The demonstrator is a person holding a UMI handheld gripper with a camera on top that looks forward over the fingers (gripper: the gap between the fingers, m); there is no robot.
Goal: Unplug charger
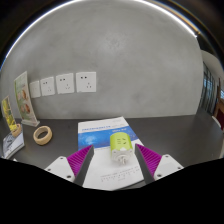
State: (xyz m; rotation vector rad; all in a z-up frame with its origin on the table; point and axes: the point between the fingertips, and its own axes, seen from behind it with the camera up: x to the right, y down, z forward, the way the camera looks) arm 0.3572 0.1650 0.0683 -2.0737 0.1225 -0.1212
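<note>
The grey wall (130,50) fills the space well beyond the jaws; the dark desk (180,135) runs beneath it; a white and blue sheet (100,128) lies on the desk just ahead of the fingers; a row of white sockets (66,83) sits on the wall, beyond and to the left of the jaws; a tape roll (43,134) rests on the desk below them.

The gripper (115,160) is level and pointed straight at the wall, low over the desk; its jaws stand apart; the pads (80,159) flank a small yellow and white object (120,144), possibly the charger, which stands between them with a gap at each side.

Whether this object is plugged into anything cannot be told; no cable or socket shows beneath it.

Probable faults: closing off-centre would tip the object rather than clamp it, because it is small and upright; pulling at an angle would bind the pins, if it is seated; dragging could shift the sheet under it.
</note>
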